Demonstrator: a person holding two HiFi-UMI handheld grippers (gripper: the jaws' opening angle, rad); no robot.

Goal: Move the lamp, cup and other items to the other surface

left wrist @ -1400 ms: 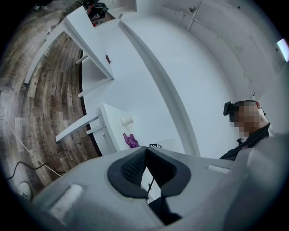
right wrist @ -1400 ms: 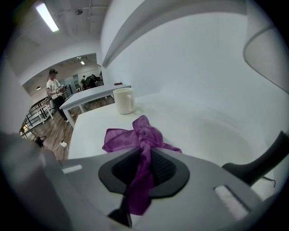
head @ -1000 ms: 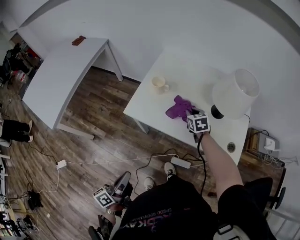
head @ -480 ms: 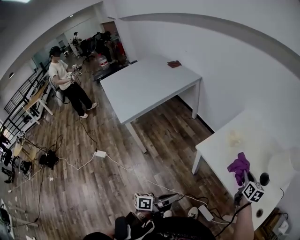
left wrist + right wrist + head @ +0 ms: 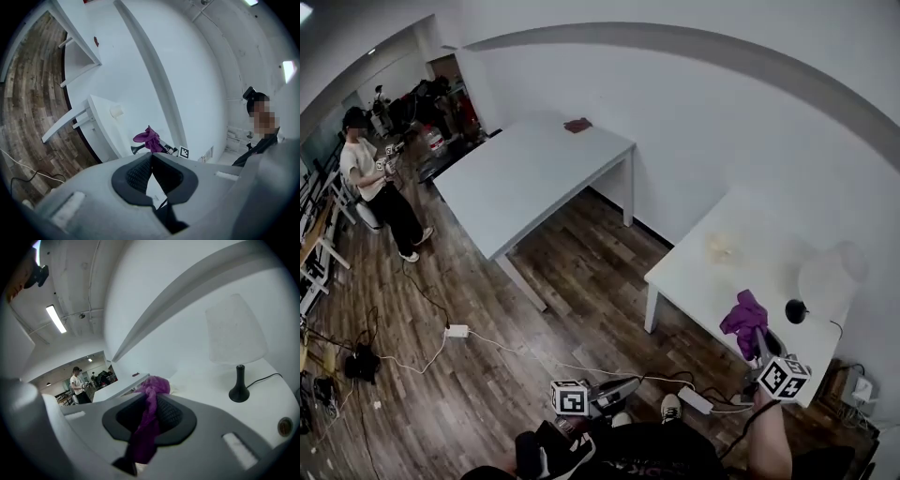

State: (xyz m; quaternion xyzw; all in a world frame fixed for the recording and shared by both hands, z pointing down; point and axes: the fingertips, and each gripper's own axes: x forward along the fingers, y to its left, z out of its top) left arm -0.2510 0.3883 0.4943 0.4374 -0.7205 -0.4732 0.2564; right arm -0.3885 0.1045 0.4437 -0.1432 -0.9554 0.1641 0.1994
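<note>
My right gripper (image 5: pixel 758 343) is shut on a purple cloth (image 5: pixel 744 321), which hangs bunched above the front edge of the small white table (image 5: pixel 689 278). In the right gripper view the cloth (image 5: pixel 149 414) runs down between the pads. A pale cup (image 5: pixel 721 247) stands on that table's middle, and a white-shaded lamp (image 5: pixel 828 276) with a black base stands at its right. The large grey table (image 5: pixel 525 178) lies to the left, with a small reddish item (image 5: pixel 577 125) at its far corner. My left gripper (image 5: pixel 617 390) hangs low near the person's legs, shut and empty (image 5: pixel 151 155).
A person (image 5: pixel 373 180) holding grippers stands at the far left on the wood floor. Cables and a white adapter (image 5: pixel 457 331) trail across the floor, and a power strip (image 5: pixel 695 400) lies below the small table. The lamp's cord runs off the table's right side.
The cloth has come up off the small table in my right gripper. The head view has swung left, so the large table and the room now show.
</note>
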